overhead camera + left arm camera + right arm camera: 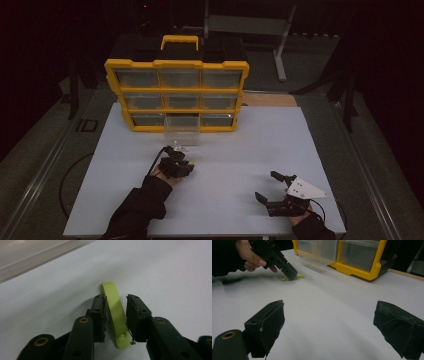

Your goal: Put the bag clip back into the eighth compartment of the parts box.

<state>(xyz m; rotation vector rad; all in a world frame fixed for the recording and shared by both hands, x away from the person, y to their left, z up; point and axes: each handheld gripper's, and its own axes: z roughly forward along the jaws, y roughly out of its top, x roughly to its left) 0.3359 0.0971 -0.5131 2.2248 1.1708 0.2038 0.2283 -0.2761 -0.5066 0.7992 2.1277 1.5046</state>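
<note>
the left gripper (pixel 186 162) was down on the white table (pixel 235 145), just in front of the yellow drawer cabinet (pixel 176 95). in the left gripper view its two black jaws stood either side of a small lime-green strip (pixel 115 312) that lay flat on the table. the left jaw's pad looked to be against the strip's edge, while a thin gap showed between the strip and the right jaw, so the jaws were narrowed around it but not yet clamped on it. the strip ran lengthwise between the jaws, its far end poking out past their tips.

in the right gripper view the same strip (pixel 293 277) showed as a green sliver on the table under the tip of the left gripper (pixel 287 267), with the person's hand (pixel 249 255) gripping the tool behind it.

one clear drawer (pixel 182 132) of the cabinet's bottom row, the middle one, was pulled out toward the person, near the left gripper.

the right gripper (pixel 270 187) sat well apart from all this, near the table's front right corner, its jaws spread wide with nothing between them.
</note>
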